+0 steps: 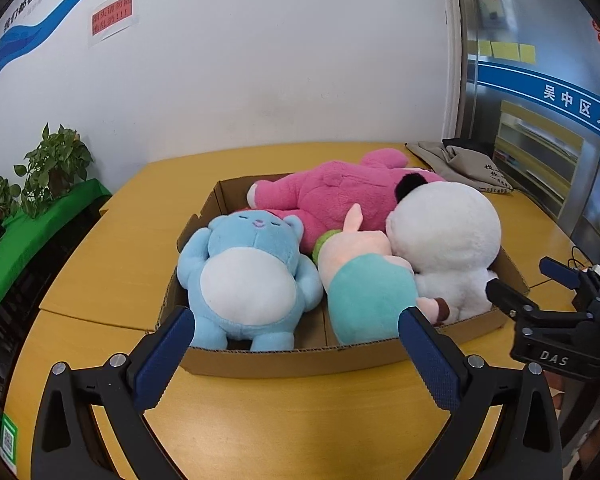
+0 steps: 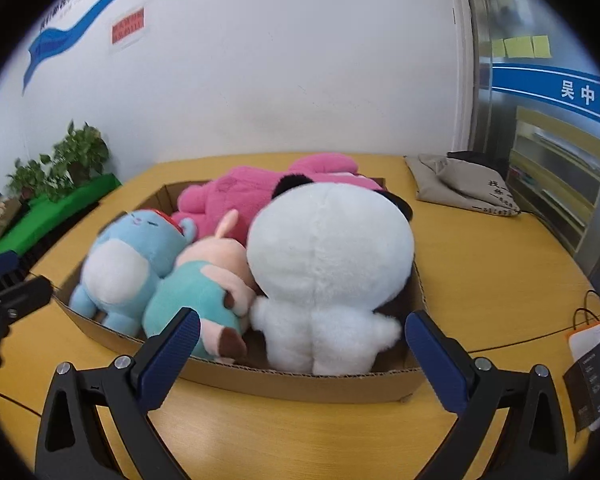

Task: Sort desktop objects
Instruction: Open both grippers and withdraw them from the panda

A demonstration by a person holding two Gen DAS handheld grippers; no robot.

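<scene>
A shallow cardboard box (image 1: 292,360) (image 2: 300,384) sits on the yellow table. In it lie a light blue plush (image 1: 248,280) (image 2: 120,268), a pink plush (image 1: 332,196) (image 2: 236,196), a pink and teal plush (image 1: 364,284) (image 2: 200,296) and a white plush with black ears (image 1: 448,248) (image 2: 328,264). My left gripper (image 1: 296,320) is open and empty just in front of the box. My right gripper (image 2: 302,324) (image 1: 532,276) is open and empty at the box's front right, near the white plush.
A grey cloth bag (image 1: 460,164) (image 2: 464,184) lies at the table's back right. A boxed device with a cable (image 2: 592,364) sits at the right edge. Potted plants (image 1: 52,164) stand on a green shelf at the left. A white wall is behind.
</scene>
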